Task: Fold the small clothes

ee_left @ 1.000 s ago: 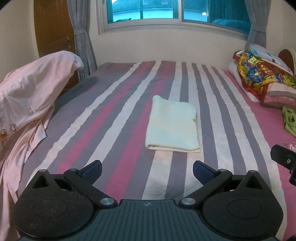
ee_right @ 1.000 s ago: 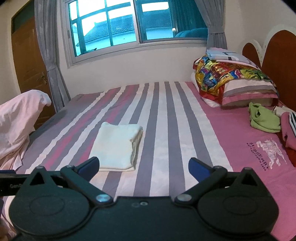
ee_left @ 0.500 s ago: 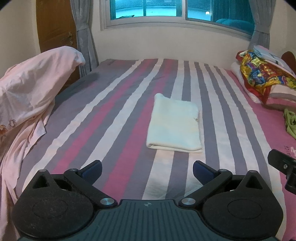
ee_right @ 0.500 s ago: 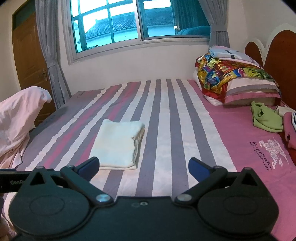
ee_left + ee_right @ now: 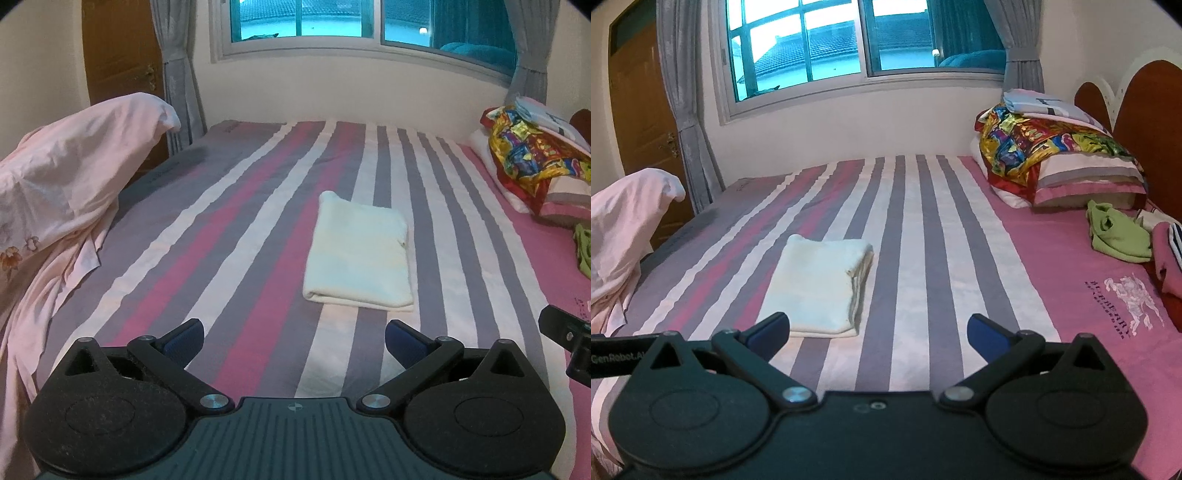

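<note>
A folded cream-white garment (image 5: 360,254) (image 5: 820,284) lies flat on the striped bed sheet (image 5: 229,229), a little beyond both grippers. My left gripper (image 5: 293,341) hovers open above the sheet, short of the garment's near edge, with nothing between its blue pads. My right gripper (image 5: 877,332) is open too and empty, with the garment ahead of its left finger. A crumpled green garment (image 5: 1115,232) lies at the right near the pillows, beside a dark pink and striped piece (image 5: 1167,254).
A pink sheet (image 5: 62,192) is draped over something at the bed's left edge. Pillows under a colourful cloth (image 5: 1052,155) are stacked at the right against a wooden headboard (image 5: 1145,110). A window, curtains and a door stand behind the bed.
Both grippers have risen and tilted slightly, so the folded garment sits a bit lower in both views. The jaws stay wide and the garment has not moved.
</note>
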Available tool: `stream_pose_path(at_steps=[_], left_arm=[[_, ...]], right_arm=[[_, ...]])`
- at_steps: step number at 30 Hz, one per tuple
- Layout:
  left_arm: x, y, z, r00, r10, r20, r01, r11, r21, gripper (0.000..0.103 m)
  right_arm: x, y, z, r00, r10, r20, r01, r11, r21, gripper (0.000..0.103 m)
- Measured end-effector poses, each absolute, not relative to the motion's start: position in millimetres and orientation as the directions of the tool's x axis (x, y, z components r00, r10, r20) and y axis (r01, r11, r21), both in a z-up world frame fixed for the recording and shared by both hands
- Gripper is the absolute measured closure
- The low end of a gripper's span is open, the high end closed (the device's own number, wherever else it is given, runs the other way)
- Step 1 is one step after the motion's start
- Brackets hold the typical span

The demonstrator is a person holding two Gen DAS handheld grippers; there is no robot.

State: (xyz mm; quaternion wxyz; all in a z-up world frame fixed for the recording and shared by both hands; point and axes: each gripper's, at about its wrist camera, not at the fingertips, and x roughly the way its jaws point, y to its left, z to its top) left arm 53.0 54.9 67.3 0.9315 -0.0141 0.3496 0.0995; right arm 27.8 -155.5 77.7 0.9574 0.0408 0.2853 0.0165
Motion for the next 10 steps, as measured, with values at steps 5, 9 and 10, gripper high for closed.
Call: stream_pose_path(at_steps=[5,9,10], left_arm=[[52.9,51.9,63.2,0.751,0.161,-0.641,-0.171,0.984,0.046,0.0],[57.4,53.6,60.0,0.758,0.101,-0.644,-0.143,0.99,-0.013,0.0],[60.9,53.4,58.6,0.758,0.109,-0.643,-0.146,0.989,-0.005,0.0]], right_arm=[[30.1,-155.0,73.8,0.831,0.06,-0.553,-0.012,0.996,0.09,0.001],[33.7,-154.3,69.7,0.825,0.067,-0.561,-0.019,0.996,0.091,0.001],[34.5,-154.4,68.2,0.826,0.066,-0.56,-0.018,0.996,0.09,0.001]])
